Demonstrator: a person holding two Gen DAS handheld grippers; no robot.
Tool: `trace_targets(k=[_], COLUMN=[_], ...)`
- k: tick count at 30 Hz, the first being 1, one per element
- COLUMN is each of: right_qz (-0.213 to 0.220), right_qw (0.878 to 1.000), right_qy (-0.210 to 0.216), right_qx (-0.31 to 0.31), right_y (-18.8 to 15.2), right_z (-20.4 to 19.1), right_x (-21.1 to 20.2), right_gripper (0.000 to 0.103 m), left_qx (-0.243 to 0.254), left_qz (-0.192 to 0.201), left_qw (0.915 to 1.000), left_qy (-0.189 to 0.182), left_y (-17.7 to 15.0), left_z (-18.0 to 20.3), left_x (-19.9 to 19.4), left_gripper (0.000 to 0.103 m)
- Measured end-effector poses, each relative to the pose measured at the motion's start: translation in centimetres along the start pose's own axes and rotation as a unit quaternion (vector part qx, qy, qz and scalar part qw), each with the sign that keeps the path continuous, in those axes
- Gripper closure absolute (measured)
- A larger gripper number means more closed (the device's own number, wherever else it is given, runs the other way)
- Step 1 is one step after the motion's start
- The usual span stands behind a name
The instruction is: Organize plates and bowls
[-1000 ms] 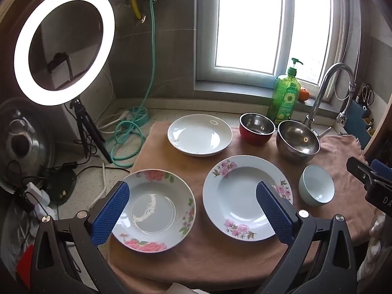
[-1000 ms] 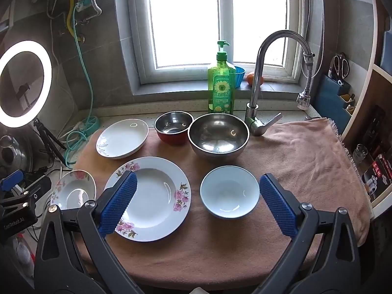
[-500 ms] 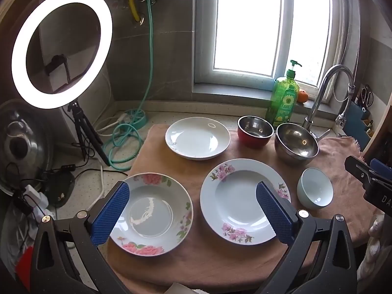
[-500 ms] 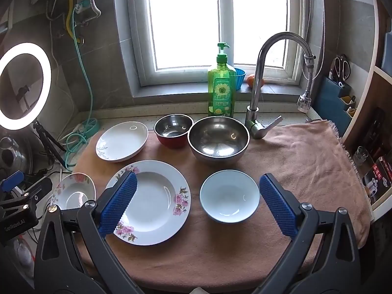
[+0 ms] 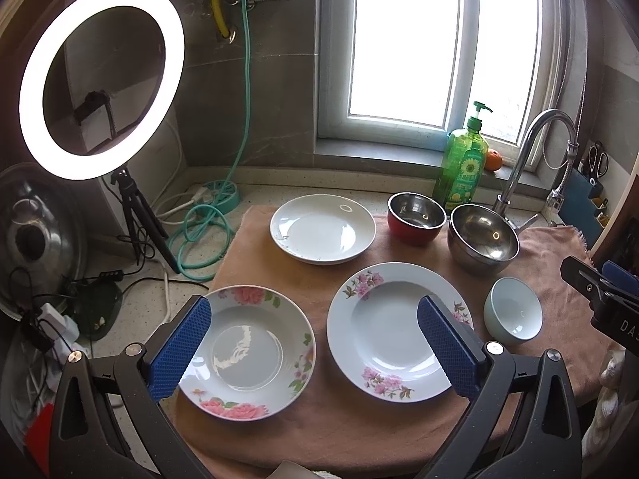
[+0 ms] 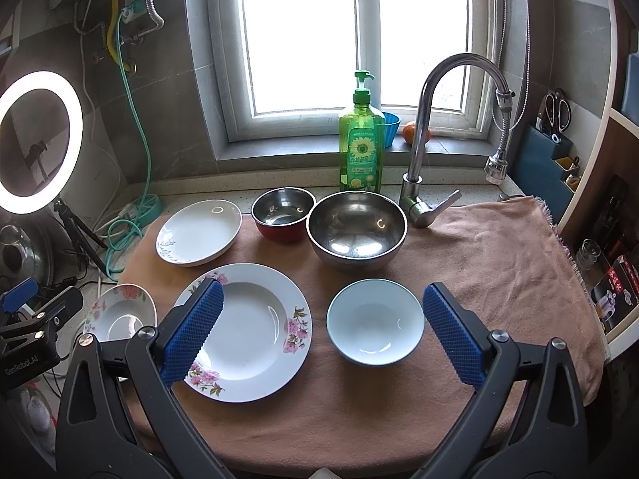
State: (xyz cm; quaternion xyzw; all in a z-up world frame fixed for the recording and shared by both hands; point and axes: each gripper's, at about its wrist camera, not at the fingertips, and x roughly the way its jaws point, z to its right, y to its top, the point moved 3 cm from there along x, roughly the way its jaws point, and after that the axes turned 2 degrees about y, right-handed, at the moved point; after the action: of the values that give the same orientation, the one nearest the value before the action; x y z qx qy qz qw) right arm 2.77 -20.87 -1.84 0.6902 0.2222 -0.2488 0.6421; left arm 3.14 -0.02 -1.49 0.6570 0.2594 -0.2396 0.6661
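On a brown towel [image 6: 479, 263] lie a small pink-rose plate [image 5: 247, 353] [image 6: 120, 311], a large floral plate [image 5: 395, 331] [image 6: 247, 331], a plain white plate [image 5: 322, 228] [image 6: 199, 231], a red steel-lined bowl [image 5: 415, 217] [image 6: 283, 215], a large steel bowl [image 5: 483, 237] [image 6: 357, 229] and a pale blue bowl [image 5: 513, 313] [image 6: 375, 323]. My left gripper [image 5: 315, 351] is open and empty, above the two floral plates. My right gripper [image 6: 319, 335] is open and empty, above the large plate and blue bowl.
A green soap bottle [image 6: 361, 139] and a tap [image 6: 431, 135] stand behind the bowls. A ring light on a tripod [image 5: 100, 80], a coiled green hose [image 5: 199, 235] and a pot lid [image 5: 32, 235] are at the left. A knife block [image 6: 555, 151] is at the right.
Both grippers have drawn slightly up and back, so the dishes sit a little lower in each view. Nothing on the towel has moved.
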Motion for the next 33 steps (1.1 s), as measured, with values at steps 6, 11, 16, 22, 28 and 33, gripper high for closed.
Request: trace_targets(k=[6,11,16,22,28,33], right_qz=[-0.001,0.000,0.000,-0.001,-0.004,-0.034], right_qw=[1.000,1.000,1.000,1.000,1.000,0.999], right_qy=[0.000,0.000,0.001,0.002,0.005,0.017], right_qx=[-0.001,0.000,0.001,0.001,0.002,0.001], right_y=[0.0,0.0,0.0,0.1,0.0,-0.9], right_z=[0.0,0.1,0.1,0.1,0.1,0.0], right_x=[0.0,0.0,0.0,0.1,0.2,1.5], right_gripper=[0.001,0.001,0.001,0.001,0.001,0.001], left_qx=[0.000,0.004,0.005,0.005,0.006,-0.002], left_qz=[-0.001,0.000,-0.001,-0.001,-0.003,-0.020], left_qw=[1.0000,1.0000,1.0000,1.0000,1.0000,0.9997], left_qy=[-0.003,-0.003,-0.002,0.000,-0.003,-0.014], left_y=[0.3,0.2,0.3,0.2,0.1,-0.4], left_z=[0.1,0.3,0.4,0.3,0.3,0.1], left_x=[0.0,0.0,0.0,0.0,0.1,0.9], left_gripper=[0.000,0.000,0.000,0.000,0.000,0.001])
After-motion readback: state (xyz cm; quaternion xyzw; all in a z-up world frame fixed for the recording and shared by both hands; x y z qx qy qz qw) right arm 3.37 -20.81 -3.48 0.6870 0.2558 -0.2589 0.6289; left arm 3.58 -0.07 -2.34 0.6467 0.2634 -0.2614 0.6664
